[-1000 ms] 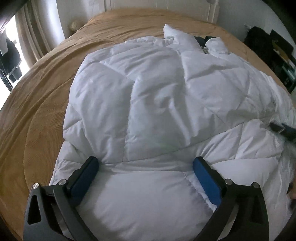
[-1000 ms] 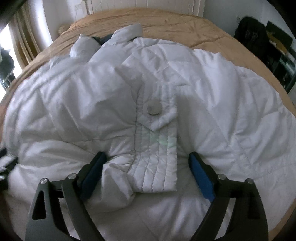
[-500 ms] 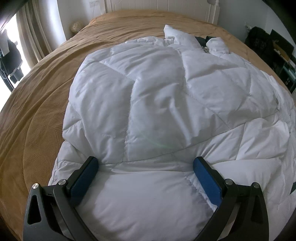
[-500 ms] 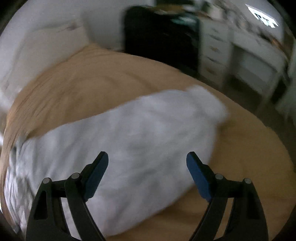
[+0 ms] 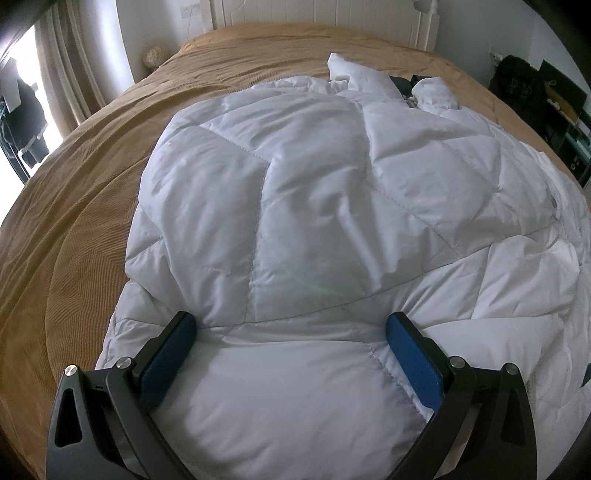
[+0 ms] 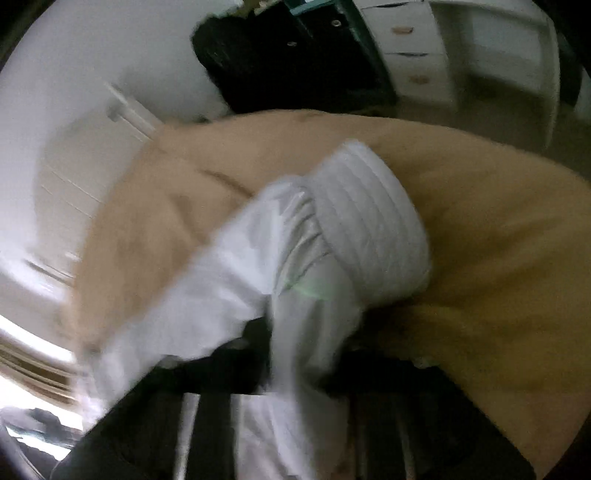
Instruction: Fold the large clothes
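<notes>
A white quilted puffer jacket (image 5: pixel 314 203) lies spread on a tan bed cover (image 5: pixel 92 184), collar toward the headboard. My left gripper (image 5: pixel 291 354) hovers over the jacket's near hem with its blue pads wide apart and open, holding nothing. The right wrist view is blurred and tilted. It shows the jacket's sleeve (image 6: pixel 258 266) with its ribbed cuff (image 6: pixel 373 221) stretched over the bed cover (image 6: pixel 498 277). My right gripper (image 6: pixel 299 354) has its jaws closing on the sleeve, and the fabric bunches between its dark fingers.
A white headboard (image 5: pixel 314 14) stands at the far end of the bed. Curtains (image 5: pixel 62 66) and a window are at the left. Dark bags and shelves (image 5: pixel 524 85) stand beside the bed at the right. White drawers (image 6: pixel 413 48) and a black bag (image 6: pixel 288 62) stand beyond the bed edge.
My right gripper swung from over the jacket's front out to the sleeve, rolled, and went from wide open to closed on the fabric. The left gripper kept still.
</notes>
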Demonstrator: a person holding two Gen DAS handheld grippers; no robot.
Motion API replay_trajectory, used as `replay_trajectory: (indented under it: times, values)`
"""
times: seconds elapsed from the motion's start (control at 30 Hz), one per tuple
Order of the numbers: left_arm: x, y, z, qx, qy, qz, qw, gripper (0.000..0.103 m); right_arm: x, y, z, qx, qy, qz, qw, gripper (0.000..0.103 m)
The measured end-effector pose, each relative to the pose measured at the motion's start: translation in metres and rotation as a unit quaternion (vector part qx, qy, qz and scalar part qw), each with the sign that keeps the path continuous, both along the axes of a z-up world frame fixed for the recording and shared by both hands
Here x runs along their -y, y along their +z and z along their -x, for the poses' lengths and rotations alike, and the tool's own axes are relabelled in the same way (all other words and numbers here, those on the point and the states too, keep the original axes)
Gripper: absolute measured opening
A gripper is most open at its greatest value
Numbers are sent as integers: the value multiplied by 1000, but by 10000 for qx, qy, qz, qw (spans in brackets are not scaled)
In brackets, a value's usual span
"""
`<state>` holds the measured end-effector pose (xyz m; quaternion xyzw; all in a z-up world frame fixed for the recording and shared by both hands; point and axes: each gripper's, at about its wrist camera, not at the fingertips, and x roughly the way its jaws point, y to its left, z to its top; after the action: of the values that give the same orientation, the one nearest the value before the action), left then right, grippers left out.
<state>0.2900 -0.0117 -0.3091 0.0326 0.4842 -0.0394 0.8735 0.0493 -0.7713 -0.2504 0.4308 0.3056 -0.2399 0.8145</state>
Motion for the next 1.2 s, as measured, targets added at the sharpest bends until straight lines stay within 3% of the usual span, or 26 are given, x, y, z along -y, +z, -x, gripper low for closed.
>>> replay_trajectory:
  times: [0.13,0.27,0.43,0.57,0.67,0.8,0.87,1.07,1.13,1.2]
  values:
    - [-1,0,0,15,-2,18,10000,103,-39,44,-5,677,455,218,9964,14]
    - [-2,0,-1,24,5,49,10000,103,-103,98,-24,1633,1238,52,9788,13]
    - [-4,3,0,61,18,165,9998,103,-209,151,-67,2381,2348,-128,9424,13]
    - [-8,7,2,93,-8,326,9994,102,-306,165,-104,2589,3190,-292,9112,13]
    - [-16,14,5,105,27,570,9983,102,-379,152,-139,2386,3799,-323,8931,13]
    - [-38,28,12,207,188,877,9958,102,-469,102,-176,1775,4554,-570,8706,14]
    - [-54,36,15,282,336,982,9942,102,-511,66,-193,1322,4891,-364,8614,16]
    - [-88,48,11,353,672,1244,9893,102,-560,-39,-211,55,5214,396,8524,18]
    - [-91,51,6,352,726,1314,9880,102,-560,-42,-213,102,5220,519,8513,19]
    - [-92,53,3,311,716,1490,9858,102,-561,-32,-209,18,5221,559,8510,27]
